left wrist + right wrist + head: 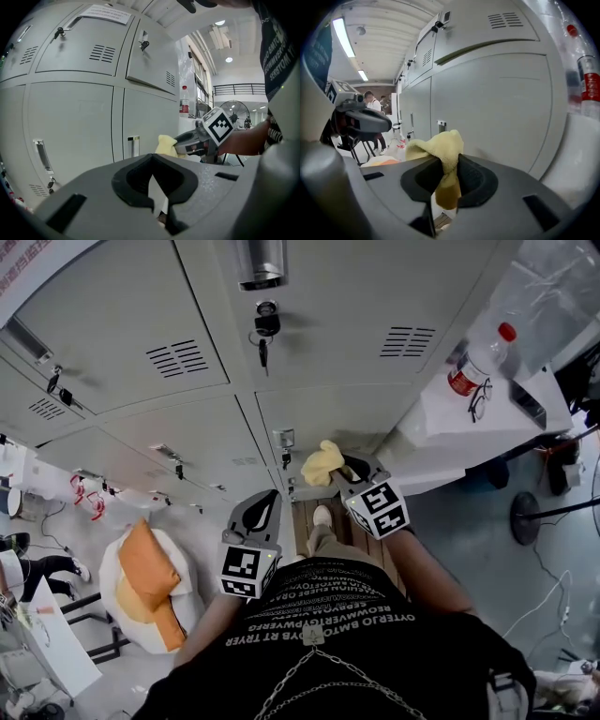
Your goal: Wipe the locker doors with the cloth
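Head view, locker doors [319, 418]: grey metal and all shut. They fill the upper part of the picture, and keys [265, 329] hang from one lock.
Head view, right gripper [349, 472]: it is held just in front of the locker doors, at a low door in the middle.
Head view, cloth [322, 463]: yellow and bunched, it sticks out of the right gripper toward the locker doors. Whether it touches the metal cannot be told.
Head view, left gripper [265, 509]: it is a little farther from the locker doors than the right gripper and points at them.
Head view, bottle [478, 362]: clear, with a red cap and a red label. It stands on a white cabinet [450, 427] at the right end of the locker doors, with glasses [479, 399] just beside it.
Head view, cushion [150, 573]: orange, on the floor at the foot of the locker doors, on the left.
Left gripper view, left gripper: its jaws are almost together. Only a thin slit shows between them and nothing is in it.
Left gripper view, cloth: it is near the handle of a low locker door, at the tip of the right gripper.
Right gripper view, right gripper: its jaws press the cloth from both sides. One fold stands up above them and one end hangs down below.
Right gripper view, locker doors: a plain grey door is close in front of the jaws.
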### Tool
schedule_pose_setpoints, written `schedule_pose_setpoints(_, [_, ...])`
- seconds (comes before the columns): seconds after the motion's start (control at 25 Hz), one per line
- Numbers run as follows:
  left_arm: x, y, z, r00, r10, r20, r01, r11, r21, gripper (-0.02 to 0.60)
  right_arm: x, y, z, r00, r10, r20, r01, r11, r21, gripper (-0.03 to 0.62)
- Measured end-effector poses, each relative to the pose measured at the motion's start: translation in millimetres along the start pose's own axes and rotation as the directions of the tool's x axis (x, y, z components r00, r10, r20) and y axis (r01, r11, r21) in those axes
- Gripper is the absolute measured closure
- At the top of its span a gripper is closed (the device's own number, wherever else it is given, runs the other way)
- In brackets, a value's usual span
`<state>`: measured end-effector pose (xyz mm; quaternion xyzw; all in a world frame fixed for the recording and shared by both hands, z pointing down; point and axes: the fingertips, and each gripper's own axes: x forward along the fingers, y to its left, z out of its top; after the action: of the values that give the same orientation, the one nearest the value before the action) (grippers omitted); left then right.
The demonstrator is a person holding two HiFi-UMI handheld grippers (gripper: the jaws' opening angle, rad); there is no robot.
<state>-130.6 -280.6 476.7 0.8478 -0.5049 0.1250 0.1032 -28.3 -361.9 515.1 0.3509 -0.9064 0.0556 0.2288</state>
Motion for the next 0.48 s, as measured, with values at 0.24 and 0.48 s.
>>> schedule_pose_setpoints(0.24, [-10,9,-3,0.999,0.042,-0.012,-0.042,0.999,0.0,0.575,50,21,-24,0.994,0.084,-0.066,-0.086,0.996,-0.03,0.516])
schedule_pose_setpoints(0.48, [-21,18,-4,0.996,0.091,-0.019,-0.091,0.996,-0.003,0.575,80,35,-37,0.988,0.093,-0.12,-0.101,0.993,-0.057,0.516])
